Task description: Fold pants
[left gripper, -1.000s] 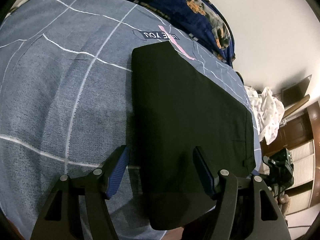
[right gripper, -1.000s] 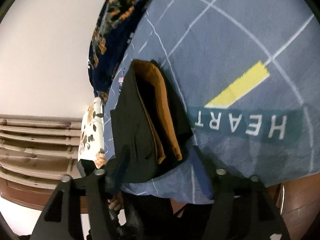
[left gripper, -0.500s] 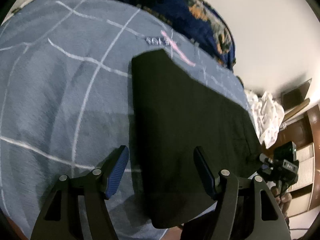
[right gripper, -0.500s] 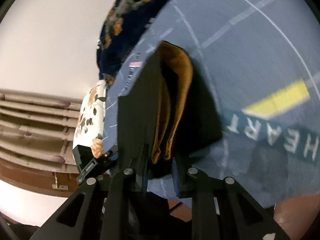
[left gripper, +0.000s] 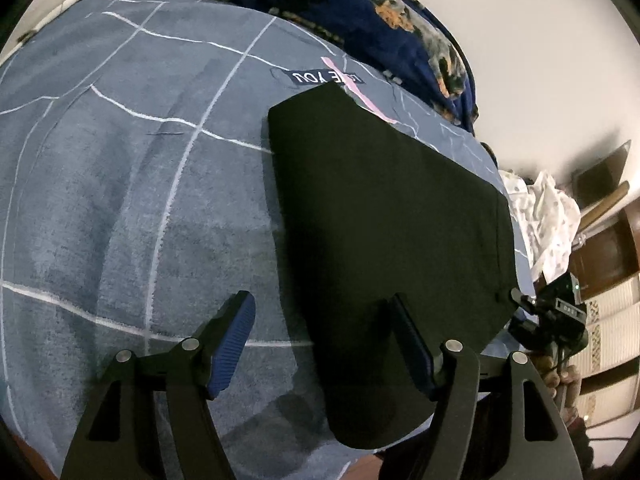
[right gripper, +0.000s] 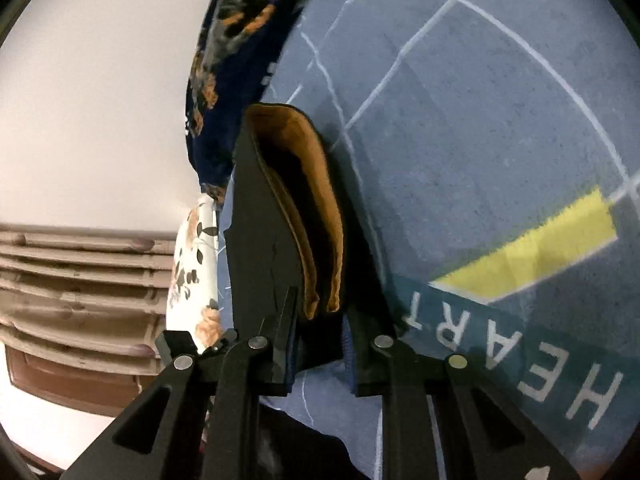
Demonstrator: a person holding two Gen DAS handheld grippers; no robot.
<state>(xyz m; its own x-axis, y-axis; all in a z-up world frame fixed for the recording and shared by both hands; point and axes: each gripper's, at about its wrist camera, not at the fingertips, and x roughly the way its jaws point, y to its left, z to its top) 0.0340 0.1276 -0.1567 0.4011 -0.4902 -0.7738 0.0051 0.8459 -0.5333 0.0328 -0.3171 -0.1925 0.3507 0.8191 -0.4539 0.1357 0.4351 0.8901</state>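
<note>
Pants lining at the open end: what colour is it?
Tan-orange lining inside the black folded pants; the right wrist view shows it best.

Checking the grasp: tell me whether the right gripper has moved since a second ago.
Yes. The right gripper has moved in on the pants, away from the HEART lettering, and its fingers now clamp the waist end.

Grey bedspread, navy floral blanket

Blue-grey bed cover, folded black pants, navy floral blanket
</note>
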